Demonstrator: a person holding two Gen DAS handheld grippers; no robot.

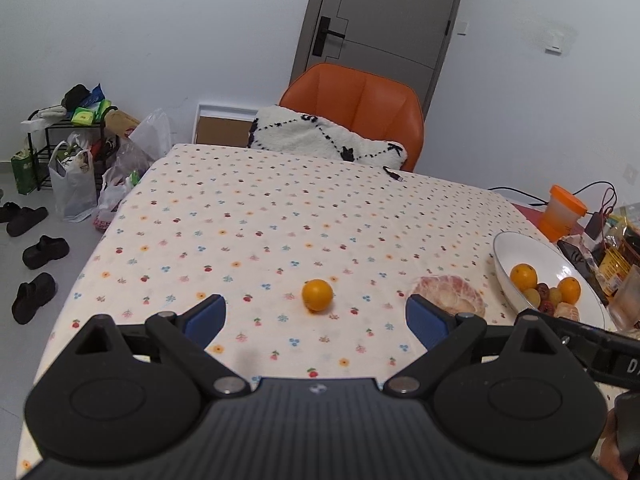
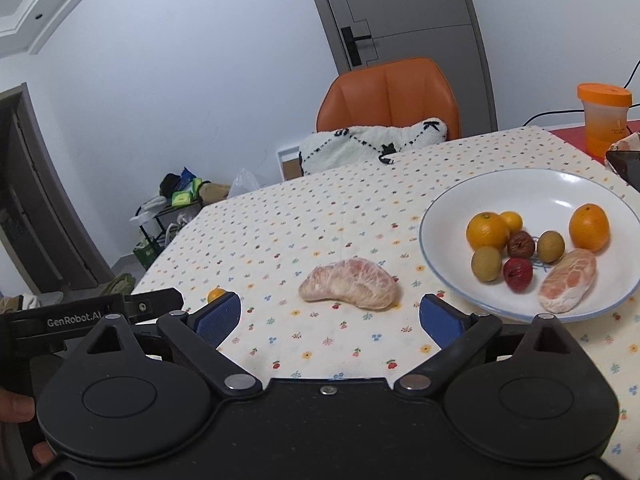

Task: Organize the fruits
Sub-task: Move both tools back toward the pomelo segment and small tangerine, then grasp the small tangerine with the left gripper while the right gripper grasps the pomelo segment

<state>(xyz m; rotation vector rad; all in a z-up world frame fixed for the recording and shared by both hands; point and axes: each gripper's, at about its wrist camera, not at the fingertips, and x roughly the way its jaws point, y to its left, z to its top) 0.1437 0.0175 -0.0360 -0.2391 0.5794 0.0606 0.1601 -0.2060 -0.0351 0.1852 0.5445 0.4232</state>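
A flowered tablecloth [image 2: 320, 208] is spread over the table. A white bowl [image 2: 560, 188] of fruit is set at its right. Beside it, a peeled pomelo segment [image 2: 349, 283] and a small orange [image 1: 317, 294] are left on the cloth. The left gripper [image 1: 316, 318] and the right gripper [image 2: 330, 316] are held spread, empty.

The cream flower-printed cloth table cover [image 2: 320, 216] looks soft, matt and slightly fuzzy. The glossy white ceramic bowl with a thin blue rim [image 2: 500, 196] catches highlights. The peeled pink pomelo segment [image 2: 350, 284] wears dull, veined membrane. The small round orange [image 1: 317, 295] has smooth, faintly shiny skin. The orange padded chair [image 1: 356, 108] looks like smooth leather.
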